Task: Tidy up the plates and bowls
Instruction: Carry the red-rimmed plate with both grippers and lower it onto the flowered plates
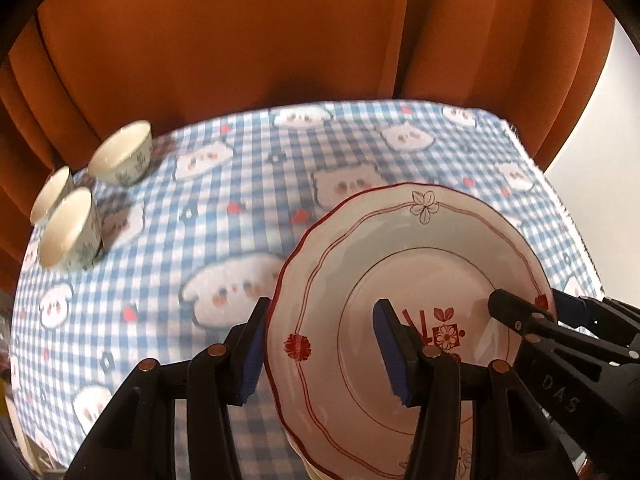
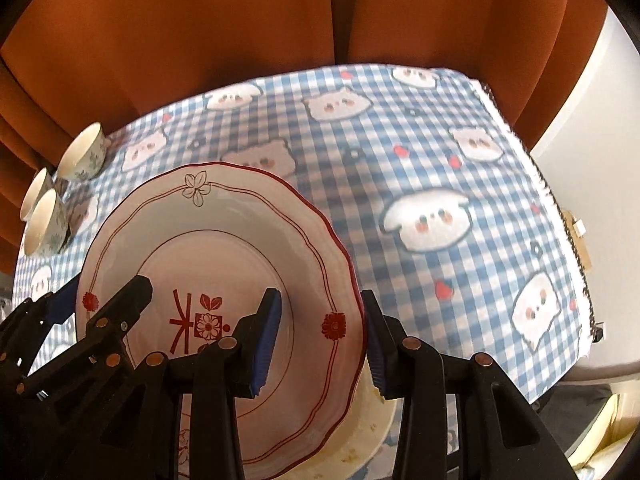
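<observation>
A white plate (image 1: 404, 248) (image 2: 224, 236) with a scalloped red rim and red flower marks hangs tilted over the table, carried by both grippers. My left gripper (image 1: 322, 354) (image 2: 100, 294) is shut on its left rim, with one blue pad under the edge and one inside the plate. On the opposite rim my right gripper (image 2: 322, 340) (image 1: 540, 304) is shut the same way. A cream dish (image 2: 360, 436) shows just beneath the plate; I cannot tell whether it is held too. Three small white cups (image 1: 122, 152) (image 2: 84, 152) with green leaf prints stand at the table's far left.
The table wears a blue and white checked cloth (image 1: 240, 184) (image 2: 440, 152) printed with cartoon animals. An orange curtain (image 1: 240, 32) hangs right behind it. The cloth's fringed right edge (image 2: 560, 216) drops off beside a white wall (image 2: 600, 100).
</observation>
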Demonstrator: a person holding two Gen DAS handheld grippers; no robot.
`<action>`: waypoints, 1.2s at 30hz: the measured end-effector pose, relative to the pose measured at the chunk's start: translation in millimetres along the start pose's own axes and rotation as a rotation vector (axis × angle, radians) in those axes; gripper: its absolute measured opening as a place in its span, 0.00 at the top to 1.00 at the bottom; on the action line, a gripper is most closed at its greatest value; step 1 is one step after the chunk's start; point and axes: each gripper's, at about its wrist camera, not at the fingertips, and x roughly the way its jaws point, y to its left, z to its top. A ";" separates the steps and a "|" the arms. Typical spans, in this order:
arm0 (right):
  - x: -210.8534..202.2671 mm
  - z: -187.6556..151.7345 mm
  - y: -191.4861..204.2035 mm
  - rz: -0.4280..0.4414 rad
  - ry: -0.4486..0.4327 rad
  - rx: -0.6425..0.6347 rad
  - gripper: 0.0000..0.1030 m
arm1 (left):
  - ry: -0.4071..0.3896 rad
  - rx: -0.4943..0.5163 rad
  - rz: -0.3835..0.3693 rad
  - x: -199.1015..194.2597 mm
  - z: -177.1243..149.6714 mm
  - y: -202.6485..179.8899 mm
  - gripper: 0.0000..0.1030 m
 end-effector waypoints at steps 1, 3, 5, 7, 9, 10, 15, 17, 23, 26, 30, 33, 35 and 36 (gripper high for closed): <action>2.7 -4.4 -3.8 0.008 0.011 -0.004 0.58 | 0.012 -0.004 -0.001 2.1 -4.6 -2.4 0.50; 6.4 -10.3 -10.0 0.017 0.020 -0.013 0.58 | 0.036 -0.010 0.001 7.8 -14.0 -7.2 0.50; 9.7 -16.2 -14.9 0.019 0.028 -0.028 0.58 | 0.054 -0.029 -0.001 12.7 -23.2 -11.2 0.50; 12.7 -21.2 -19.4 0.020 0.031 -0.050 0.58 | 0.069 -0.067 -0.012 17.5 -32.1 -12.8 0.50; 16.6 -25.3 -25.5 0.026 0.036 -0.061 0.58 | 0.079 -0.082 -0.009 21.3 -39.5 -17.5 0.49; 18.0 -26.5 -27.6 0.026 0.036 -0.063 0.58 | 0.087 -0.091 -0.010 23.4 -42.8 -19.6 0.49; 26.3 -32.5 -36.8 0.041 0.048 -0.080 0.58 | 0.087 -0.098 0.027 26.2 -49.6 -29.6 0.50; 28.0 -33.5 -37.5 0.048 0.049 -0.089 0.58 | 0.082 -0.098 0.043 25.8 -50.3 -31.8 0.50; 37.7 -36.9 -43.8 0.085 0.070 -0.089 0.58 | 0.065 -0.080 0.102 27.1 -53.4 -40.2 0.50; 37.8 -39.1 -46.1 0.100 0.062 -0.088 0.58 | 0.059 -0.102 0.116 27.4 -53.7 -40.6 0.50; 38.3 -39.2 -48.7 0.123 0.056 -0.089 0.58 | 0.055 -0.108 0.130 27.7 -54.0 -41.3 0.50; 37.6 -40.2 -51.3 0.144 0.060 -0.090 0.58 | 0.053 -0.114 0.132 27.8 -53.8 -41.3 0.50; 33.4 -42.2 -54.3 0.130 0.042 -0.090 0.58 | 0.054 -0.117 0.132 27.6 -54.3 -40.6 0.50; 30.1 -43.6 -55.9 0.115 0.029 -0.095 0.59 | 0.053 -0.118 0.134 27.7 -54.4 -40.7 0.49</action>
